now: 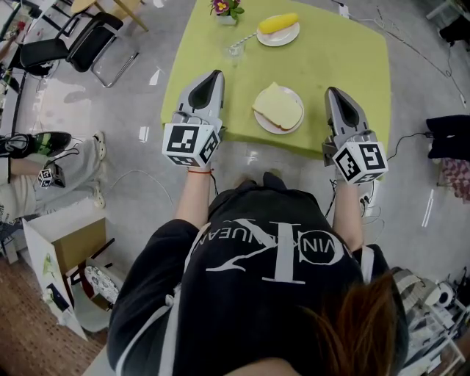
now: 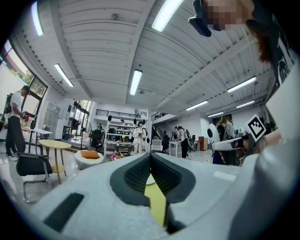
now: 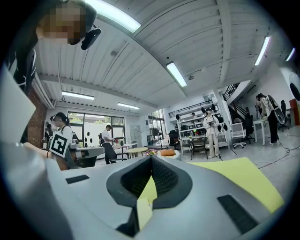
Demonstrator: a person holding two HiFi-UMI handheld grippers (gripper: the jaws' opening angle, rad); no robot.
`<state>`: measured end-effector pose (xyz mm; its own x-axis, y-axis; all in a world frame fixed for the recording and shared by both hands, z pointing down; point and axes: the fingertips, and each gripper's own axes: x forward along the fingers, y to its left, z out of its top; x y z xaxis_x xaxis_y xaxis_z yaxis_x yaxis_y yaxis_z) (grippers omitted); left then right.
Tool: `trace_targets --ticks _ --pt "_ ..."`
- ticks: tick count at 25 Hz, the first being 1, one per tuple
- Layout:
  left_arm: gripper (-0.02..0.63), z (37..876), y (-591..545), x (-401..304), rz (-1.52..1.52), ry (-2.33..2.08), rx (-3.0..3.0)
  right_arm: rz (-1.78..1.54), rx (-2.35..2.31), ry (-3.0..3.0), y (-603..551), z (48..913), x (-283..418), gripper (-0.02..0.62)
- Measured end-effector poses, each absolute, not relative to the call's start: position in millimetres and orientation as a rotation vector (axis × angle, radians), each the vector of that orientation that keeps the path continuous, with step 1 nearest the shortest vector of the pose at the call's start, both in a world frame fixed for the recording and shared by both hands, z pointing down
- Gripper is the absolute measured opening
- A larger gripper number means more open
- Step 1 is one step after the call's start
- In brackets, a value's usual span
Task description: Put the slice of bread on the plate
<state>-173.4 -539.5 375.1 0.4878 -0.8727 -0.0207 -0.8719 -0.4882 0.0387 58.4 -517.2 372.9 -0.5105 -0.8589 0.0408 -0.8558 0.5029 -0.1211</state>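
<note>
Bread (image 1: 279, 107) lies on the plate (image 1: 273, 130), between the left gripper (image 1: 216, 75) and right gripper (image 1: 333, 92), both closed, empty.

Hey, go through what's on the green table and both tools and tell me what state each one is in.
left tool: shut, empty
right tool: shut, empty
slice of bread: lying on the near plate
near plate: upright, holds the slice
far plate: holds a yellow food
</note>
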Motion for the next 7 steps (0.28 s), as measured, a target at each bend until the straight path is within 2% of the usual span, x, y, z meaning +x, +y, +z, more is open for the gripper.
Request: trace_targets --ticks 7 --pt "0.011 378.2 -541.8 -173.9 -0.049 -1.569 2.686 -0.216 -1.531 2.711 -519.0 377.6 55.1 0.000"
